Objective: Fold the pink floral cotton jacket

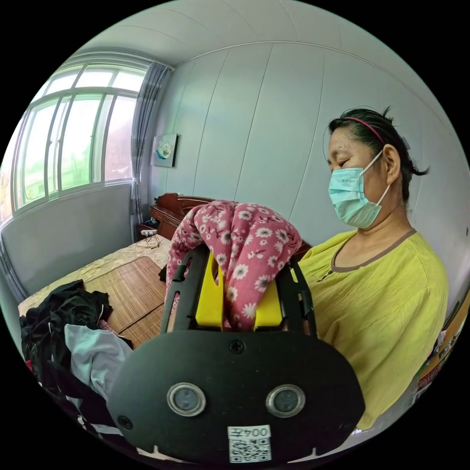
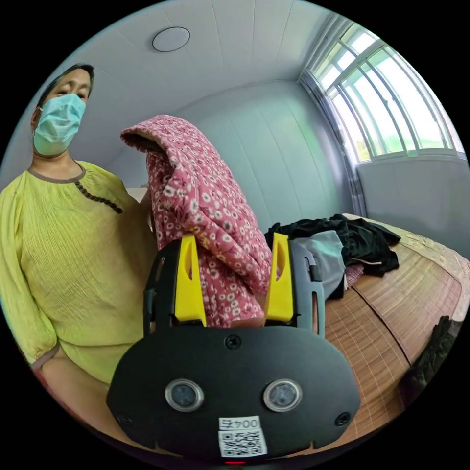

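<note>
Your left gripper [image 1: 239, 298] has its yellow jaws nearly closed, and both press on a bunched fold of the jacket [image 1: 235, 245]. The cloth bulges up over the jaw tips and spills down the far side, held up in the air in front of your yellow top [image 1: 387, 303].

Your right gripper [image 2: 234, 279] stands wider, its jaws well apart, with the jacket [image 2: 205, 210] running between them. The cloth lies against the left jaw; whether the right jaw touches it you cannot tell from this angle. Above the jaws the jacket rises in a tall hood-like peak.

The jacket is pink quilted cotton, strewn with small white daisy-like flowers, and thick enough to hold its folds.

The left gripper view shows a bed with a woven mat [image 1: 132, 289], a heap of dark clothes [image 1: 63, 313] with a pale grey piece [image 1: 95, 355] near the camera, a wooden headboard [image 1: 171, 208] at the far end, a small picture [image 1: 165, 150] on the wall and a window [image 1: 73, 142] with a grey curtain [image 1: 144, 132].

The right gripper view shows the mat [image 2: 391, 313] from the other side, the dark heap [image 2: 352, 240] on it, a window [image 2: 391, 98] and a round ceiling light [image 2: 171, 39].
</note>
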